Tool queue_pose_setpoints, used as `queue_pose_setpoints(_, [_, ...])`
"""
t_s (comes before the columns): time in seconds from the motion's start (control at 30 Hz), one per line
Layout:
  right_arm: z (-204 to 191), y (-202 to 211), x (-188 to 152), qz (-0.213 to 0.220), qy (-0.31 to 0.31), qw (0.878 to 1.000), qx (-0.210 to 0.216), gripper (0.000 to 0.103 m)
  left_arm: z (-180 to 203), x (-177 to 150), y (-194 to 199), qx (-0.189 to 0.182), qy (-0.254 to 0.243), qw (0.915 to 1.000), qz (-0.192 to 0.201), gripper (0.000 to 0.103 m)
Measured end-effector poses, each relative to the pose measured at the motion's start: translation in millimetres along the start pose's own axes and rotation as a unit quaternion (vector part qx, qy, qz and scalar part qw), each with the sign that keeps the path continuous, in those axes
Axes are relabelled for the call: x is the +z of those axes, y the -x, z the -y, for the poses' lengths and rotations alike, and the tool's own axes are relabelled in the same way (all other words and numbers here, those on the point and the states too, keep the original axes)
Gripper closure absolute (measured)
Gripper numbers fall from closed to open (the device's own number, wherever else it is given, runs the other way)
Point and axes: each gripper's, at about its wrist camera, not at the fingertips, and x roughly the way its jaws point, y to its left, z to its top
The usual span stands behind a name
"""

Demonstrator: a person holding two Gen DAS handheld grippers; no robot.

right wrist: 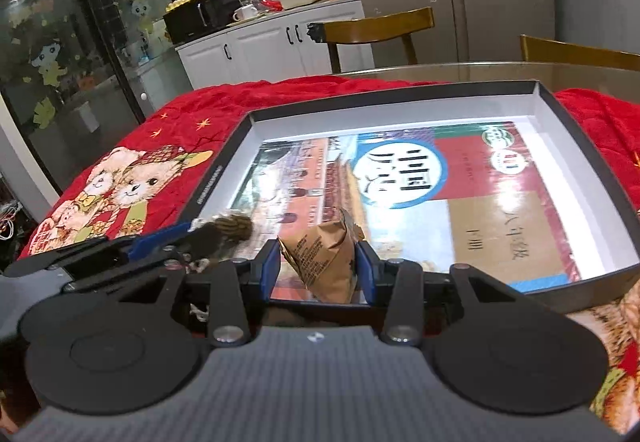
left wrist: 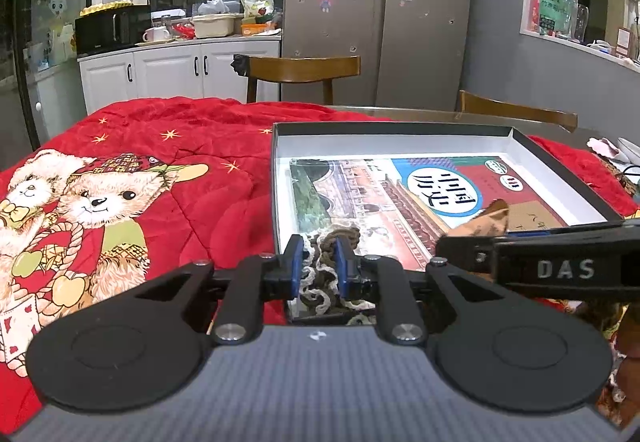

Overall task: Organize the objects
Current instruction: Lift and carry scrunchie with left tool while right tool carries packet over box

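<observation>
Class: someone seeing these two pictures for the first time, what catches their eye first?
Probably the red bear-print blanket covering the table, then the shallow open box on it with a colourful book inside. Over its near edge, the left gripper grips knitted yarn, the right gripper a brown packet.

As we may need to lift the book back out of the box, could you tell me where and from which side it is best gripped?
Grip the book by its far edge, coming from the box's far side. It lies flat, and only there does a wide strip of bare white floor show beside it, probably leaving room for a tong finger. Its near edge is hidden behind the tongs.
</observation>
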Motion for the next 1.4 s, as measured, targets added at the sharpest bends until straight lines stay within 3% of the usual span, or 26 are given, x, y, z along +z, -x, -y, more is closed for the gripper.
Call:
queue_pose_setpoints(0.83, [-2, 8, -19, 0.065, 0.031, 0.997, -0.010, 0.059, 6, -11, 5, 0.010, -0.016, 0.9995, 0.024, 0.082])
queue_pose_setpoints(1.13, [0, 10, -22, 0.080, 0.025, 0.996, 0.000, 0.058, 4, -11, 7, -0.002, -0.001, 0.9996, 0.028, 0.082])
queue_pose_setpoints(1.33, [1, 11, -22, 0.083, 0.025, 0.996, 0.003, 0.055, 2, -11, 8, -0.007, 0.007, 0.9995, 0.031, 0.082])
queue_pose_setpoints(1.4, [1, 12, -22, 0.084, 0.023, 0.996, 0.006, 0.048, 2, -11, 9, -0.009, 0.009, 0.9994, 0.032, 0.081])
